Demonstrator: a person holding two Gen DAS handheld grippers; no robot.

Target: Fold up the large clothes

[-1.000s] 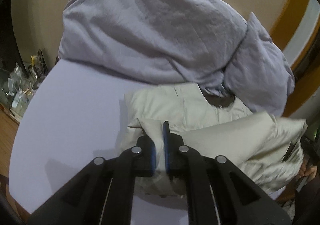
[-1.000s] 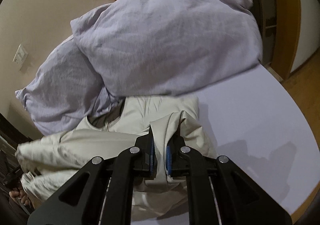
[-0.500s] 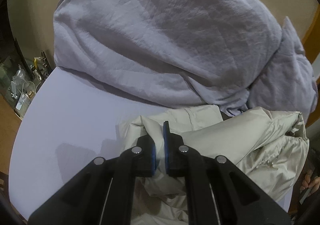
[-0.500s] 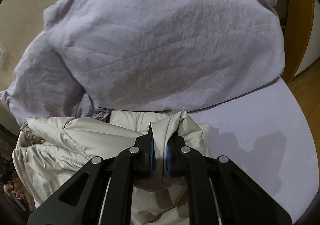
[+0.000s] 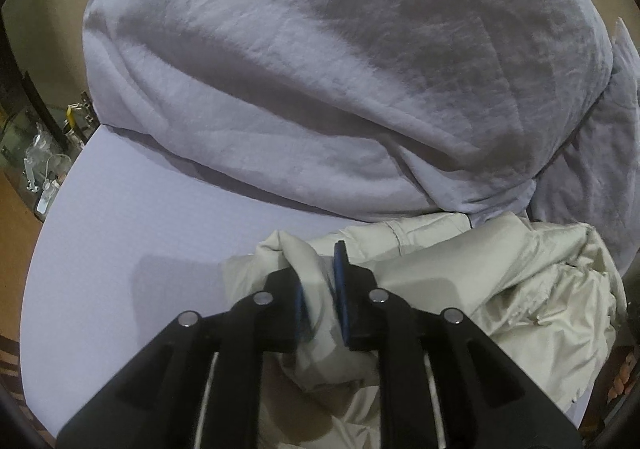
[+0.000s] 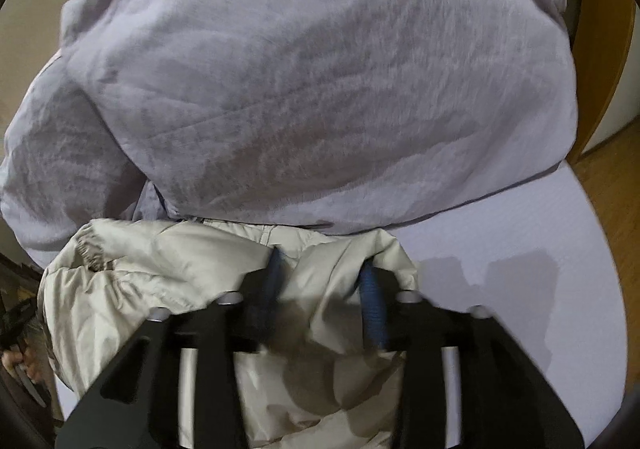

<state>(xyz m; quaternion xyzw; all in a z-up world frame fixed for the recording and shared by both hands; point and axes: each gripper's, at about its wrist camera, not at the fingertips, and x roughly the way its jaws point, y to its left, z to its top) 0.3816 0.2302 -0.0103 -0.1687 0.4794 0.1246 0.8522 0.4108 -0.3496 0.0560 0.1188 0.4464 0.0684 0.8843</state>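
Observation:
A cream puffy jacket [image 5: 500,289] lies bunched on the pale lilac table [image 5: 120,249], just in front of a big grey-lilac duvet. My left gripper [image 5: 320,289] has its jaws slightly parted with a fold of the jacket between the blue pads. In the right wrist view the jacket [image 6: 160,269] fills the lower left. My right gripper [image 6: 324,289] is open wide, and the jacket fold lies loose between its fingers.
The bulky grey-lilac duvet [image 5: 340,69] is heaped across the back of the table and also fills the right wrist view [image 6: 300,89]. Clutter [image 5: 40,161] sits past the table's left edge. A wooden door frame [image 6: 600,49] and floor lie at the right.
Both grippers carried the jacket's folds forward up to the duvet. The right gripper has opened wide and let go of its fold. The left gripper's jaws have parted slightly.

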